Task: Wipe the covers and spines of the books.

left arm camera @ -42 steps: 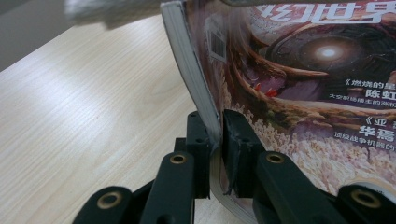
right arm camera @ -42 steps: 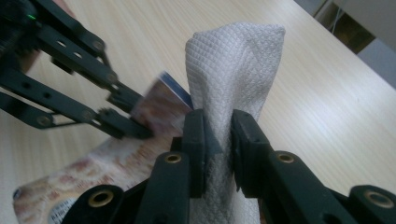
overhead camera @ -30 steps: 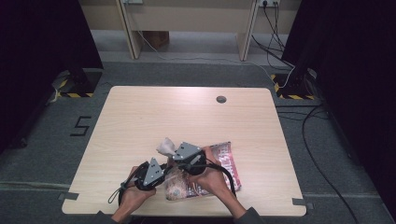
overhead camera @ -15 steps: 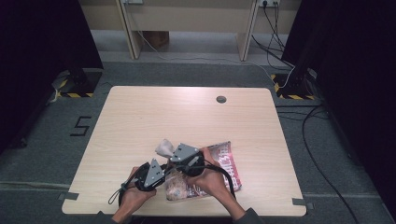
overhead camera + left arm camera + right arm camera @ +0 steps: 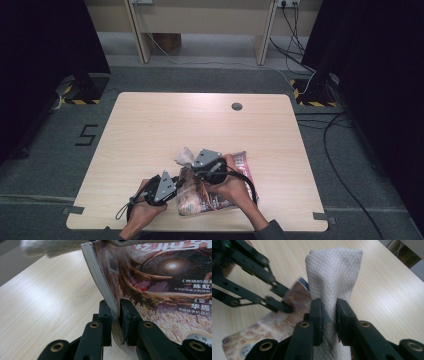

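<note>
A magazine (image 5: pixel 220 187) with a brown, illustrated cover lies near the table's front edge. My left gripper (image 5: pixel 115 317) is shut on the magazine (image 5: pixel 160 290) at its spine edge, which curves up off the table between the pads. My right gripper (image 5: pixel 329 315) is shut on a white, quilted cloth (image 5: pixel 334 275) that stands up from its jaws. In the high view the cloth (image 5: pixel 185 156) pokes out beyond the right gripper (image 5: pixel 192 167), over the magazine's left part, and the left gripper (image 5: pixel 176 183) sits at the magazine's left edge. In the right gripper view the left gripper (image 5: pixel 287 307) shows pinching the magazine (image 5: pixel 274 327).
The light wooden table (image 5: pixel 150 130) stretches away beyond the hands, with a round cable hole (image 5: pixel 236 106) near its far edge. Around it lie grey carpet, cables (image 5: pixel 345 145) at the right, and dark curtains on both sides.
The right gripper with the cloth has shifted slightly left over the magazine. The left gripper has stayed in place on the magazine's edge.
</note>
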Demonstrator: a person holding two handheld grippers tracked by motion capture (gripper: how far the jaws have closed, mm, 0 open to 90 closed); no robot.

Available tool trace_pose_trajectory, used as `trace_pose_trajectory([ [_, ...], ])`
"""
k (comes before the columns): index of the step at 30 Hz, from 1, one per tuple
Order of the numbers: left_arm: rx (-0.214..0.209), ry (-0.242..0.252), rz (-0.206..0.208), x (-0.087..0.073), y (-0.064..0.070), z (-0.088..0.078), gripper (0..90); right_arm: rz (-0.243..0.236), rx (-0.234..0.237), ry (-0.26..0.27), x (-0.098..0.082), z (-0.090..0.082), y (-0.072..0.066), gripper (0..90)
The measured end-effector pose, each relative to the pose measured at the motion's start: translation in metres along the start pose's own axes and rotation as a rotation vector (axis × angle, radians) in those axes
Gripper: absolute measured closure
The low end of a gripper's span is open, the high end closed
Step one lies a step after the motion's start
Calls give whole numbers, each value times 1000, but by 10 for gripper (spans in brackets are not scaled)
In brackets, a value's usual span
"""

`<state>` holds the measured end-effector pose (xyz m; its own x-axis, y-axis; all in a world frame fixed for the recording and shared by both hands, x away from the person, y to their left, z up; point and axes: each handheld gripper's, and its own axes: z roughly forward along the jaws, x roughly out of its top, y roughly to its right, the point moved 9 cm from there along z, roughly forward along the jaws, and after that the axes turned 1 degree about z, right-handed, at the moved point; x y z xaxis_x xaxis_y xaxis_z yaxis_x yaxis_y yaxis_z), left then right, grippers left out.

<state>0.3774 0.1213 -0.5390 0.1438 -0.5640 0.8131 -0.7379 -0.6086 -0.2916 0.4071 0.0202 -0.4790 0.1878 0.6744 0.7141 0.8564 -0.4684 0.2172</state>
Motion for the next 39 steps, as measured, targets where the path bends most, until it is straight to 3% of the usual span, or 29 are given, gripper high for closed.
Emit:
trace_pose_trajectory([
  [8, 5, 1, 3, 1, 0, 0, 797, 50, -34, -45, -20, -2, 19, 769],
  [9, 8, 2, 5, 1, -1, -1, 796, 48, -38, -45, -19, -2, 18, 768],
  [11, 11, 2, 11, 2, -1, 0, 796, 0, -52, -49, -15, -3, 15, 765],
  [17, 15, -1, 11, 1, -1, 0, 794, -55, -19, -8, 8, -2, -11, 764],
  [22, 15, -1, 14, 2, 0, 0, 794, -92, -3, 16, 17, -2, -22, 763],
  [30, 18, -3, 17, 2, 0, 0, 792, -49, 32, 19, 12, -1, -16, 763],
  [39, 20, 2, 21, 3, -1, 0, 788, -31, -6, -18, 2, -2, -3, 763],
])
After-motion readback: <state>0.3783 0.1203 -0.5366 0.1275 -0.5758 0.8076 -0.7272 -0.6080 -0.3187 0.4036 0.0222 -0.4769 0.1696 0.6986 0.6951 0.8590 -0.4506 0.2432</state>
